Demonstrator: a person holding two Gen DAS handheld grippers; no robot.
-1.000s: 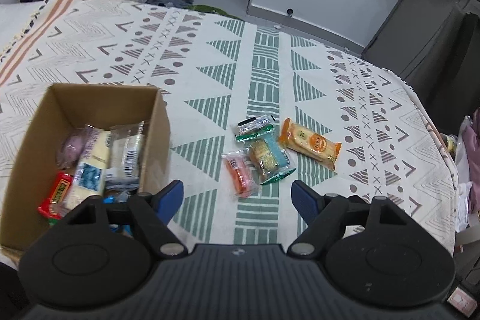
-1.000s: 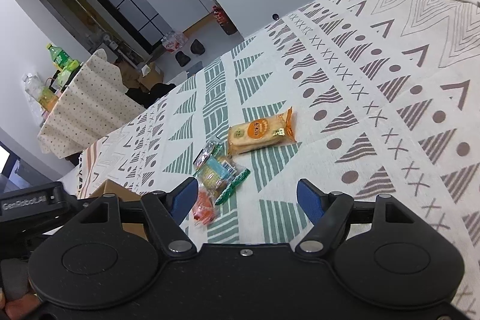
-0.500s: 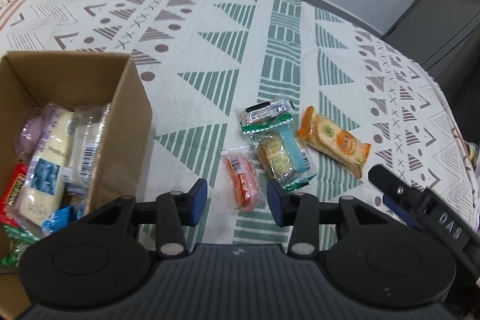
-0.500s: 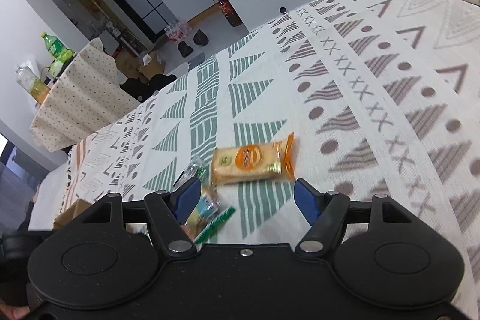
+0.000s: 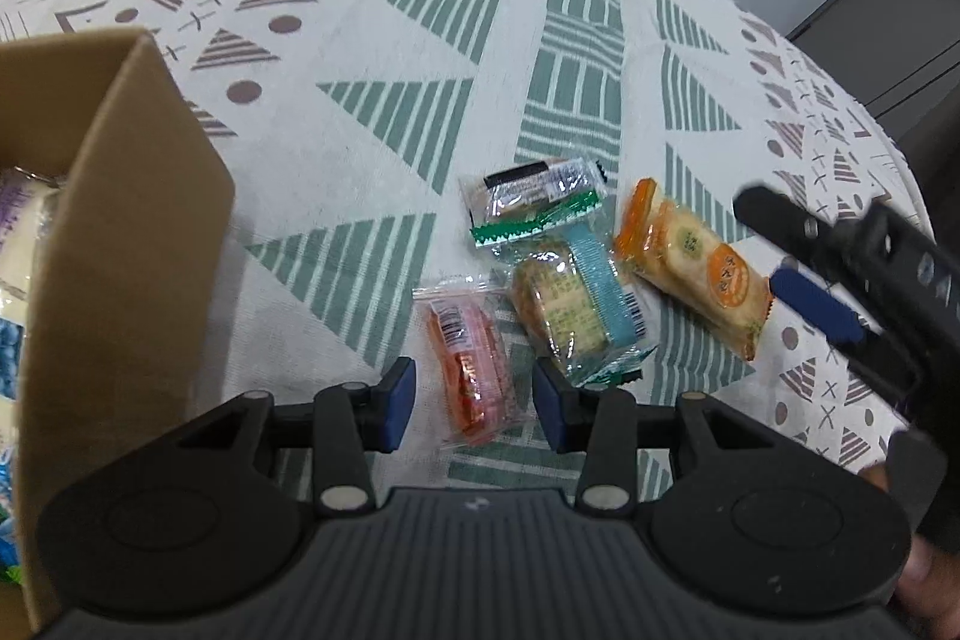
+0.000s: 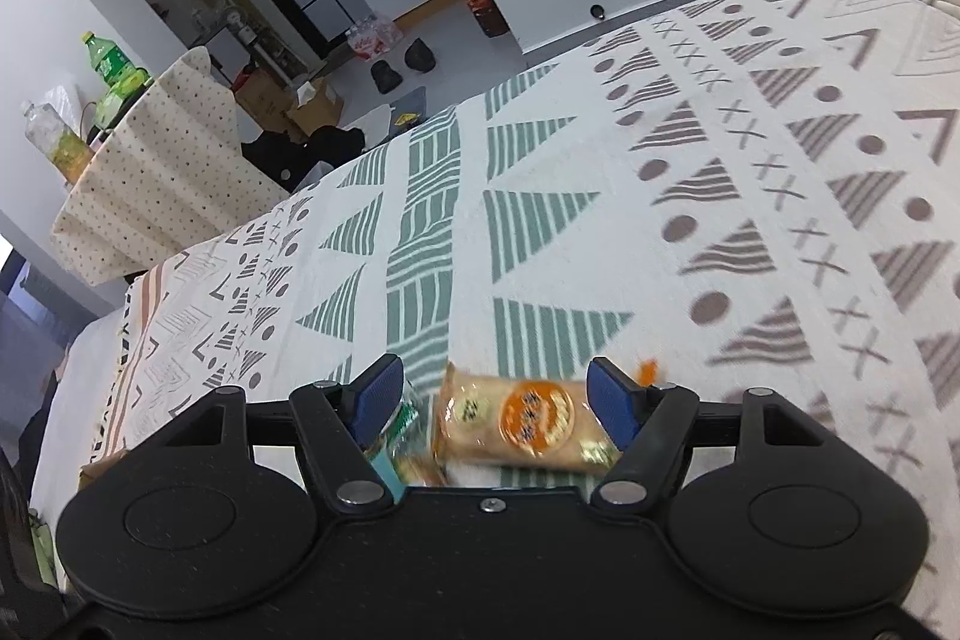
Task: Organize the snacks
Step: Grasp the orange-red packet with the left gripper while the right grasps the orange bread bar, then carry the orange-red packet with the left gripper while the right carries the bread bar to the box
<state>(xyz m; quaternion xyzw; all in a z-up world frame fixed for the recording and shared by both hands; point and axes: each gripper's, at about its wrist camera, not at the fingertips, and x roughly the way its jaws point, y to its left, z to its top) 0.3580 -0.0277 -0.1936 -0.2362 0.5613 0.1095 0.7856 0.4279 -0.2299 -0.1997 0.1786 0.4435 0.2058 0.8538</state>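
Both grippers have dropped nearer, jaws open; cardboard box (image 5: 126, 244) holds perhaps 2 packets

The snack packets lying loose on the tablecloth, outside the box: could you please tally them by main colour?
Pink packet: 1
Blue-banded cracker packet: 1
Orange rice cracker packet: 1
Green-edged clear packet: 1
Total: 4 loose on the tablecloth; the cardboard box contents are not counted.

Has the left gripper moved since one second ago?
Yes. The left gripper has come forward and down toward the pink snack, which now lies between its open fingers; the box has slid to the left edge.
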